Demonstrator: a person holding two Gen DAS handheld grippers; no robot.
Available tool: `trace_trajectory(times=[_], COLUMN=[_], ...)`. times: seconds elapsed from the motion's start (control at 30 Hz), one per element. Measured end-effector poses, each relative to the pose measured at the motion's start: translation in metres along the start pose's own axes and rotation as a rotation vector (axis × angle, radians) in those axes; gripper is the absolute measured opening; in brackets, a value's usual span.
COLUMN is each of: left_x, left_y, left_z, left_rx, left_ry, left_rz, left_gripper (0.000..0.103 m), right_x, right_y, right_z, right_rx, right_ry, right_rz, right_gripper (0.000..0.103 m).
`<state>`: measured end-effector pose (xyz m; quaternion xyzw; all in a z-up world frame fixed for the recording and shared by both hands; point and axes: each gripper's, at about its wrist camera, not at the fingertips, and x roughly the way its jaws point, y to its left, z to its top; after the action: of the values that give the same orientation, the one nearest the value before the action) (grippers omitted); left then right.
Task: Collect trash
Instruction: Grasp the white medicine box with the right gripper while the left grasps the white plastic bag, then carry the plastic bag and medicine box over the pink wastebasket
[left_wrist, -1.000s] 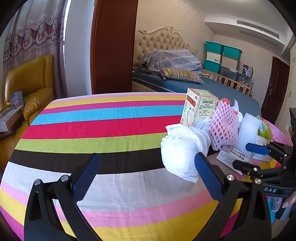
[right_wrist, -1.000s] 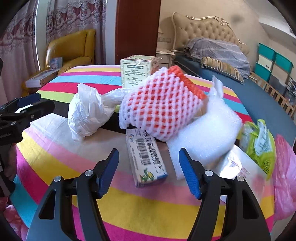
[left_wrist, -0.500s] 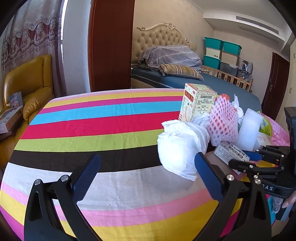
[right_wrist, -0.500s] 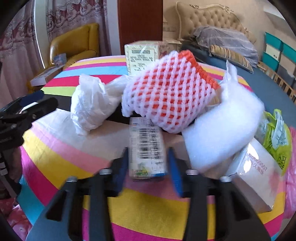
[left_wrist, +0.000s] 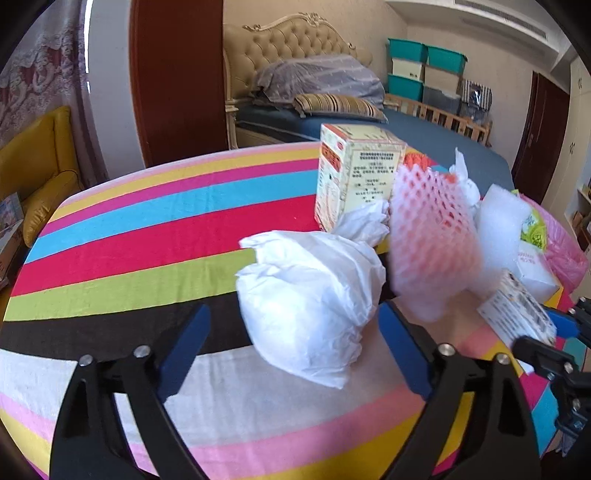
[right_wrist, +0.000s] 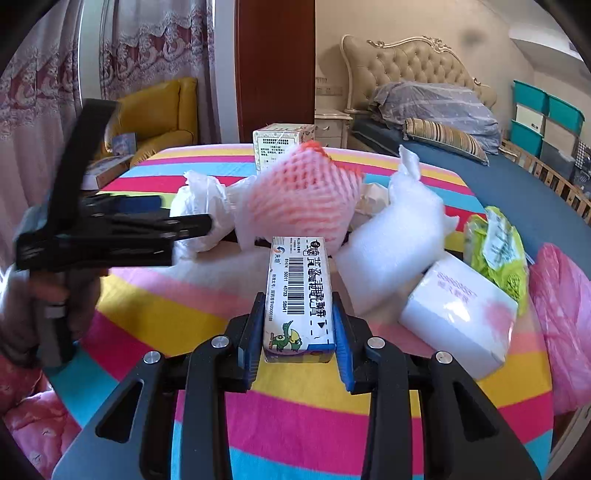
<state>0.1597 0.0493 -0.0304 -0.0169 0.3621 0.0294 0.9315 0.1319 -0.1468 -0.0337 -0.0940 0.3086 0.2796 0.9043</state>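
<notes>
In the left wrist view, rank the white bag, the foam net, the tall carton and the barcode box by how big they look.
1. White bag, though it is nearest the camera.
2. Foam net.
3. Tall carton, partly hidden and farther off.
4. Barcode box, small at the frame's edge.

Readable print on the table's trash

The small white-and-blue cardboard carton with a barcode (right_wrist: 299, 295), at 6 o'clock in the right wrist view, bears digits "8174 5001 45733 58941" beside large Chinese characters. The white rectangular box (right_wrist: 456, 308) at 4 o'clock carries faint pink numerals, too blurred to read. The tall cream cardboard box (left_wrist: 354, 177) shows dense Chinese print, illegible.
</notes>
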Motion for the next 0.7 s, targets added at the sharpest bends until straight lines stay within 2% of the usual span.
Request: trace_trajectory(times=[0.03, 0.13, 0.2, 0.47, 0.7], left_x=[0.003, 0.003, -0.006, -0.046, -0.085], left_y=[-0.002, -0.008, -0.009, -0.017, -0.036], left_z=[0.0, -0.001, -0.005, -0.02, -0.018], left_rx=[0.006, 0.031, 0.037, 0.017, 0.039], left_ry=[0.011, 0.017, -0.022, -0.137, -0.265], left_rz=[-0.003, -0.026, -0.039, -0.025, -0.039], left_gripper=[0.069, 0.046, 0.041, 0.039, 0.04], right_x=[-0.002, -0.009, -0.013, -0.03, -0.05], right_y=[0.001, -0.003, -0.006, -0.016, -0.025], right_z=[-0.001, -0.006, -0.009, -0.017, -0.022], right_rx=[-0.001, 0.001, 0.014, 0.053, 0.075], right_ry=[-0.004, -0.021, -0.025, -0.07, -0.119], right_rz=[-0.001, -0.009, -0.009, -0.029, -0.066], right_gripper=[0.033, 0.033, 0.034, 0.034, 0.034])
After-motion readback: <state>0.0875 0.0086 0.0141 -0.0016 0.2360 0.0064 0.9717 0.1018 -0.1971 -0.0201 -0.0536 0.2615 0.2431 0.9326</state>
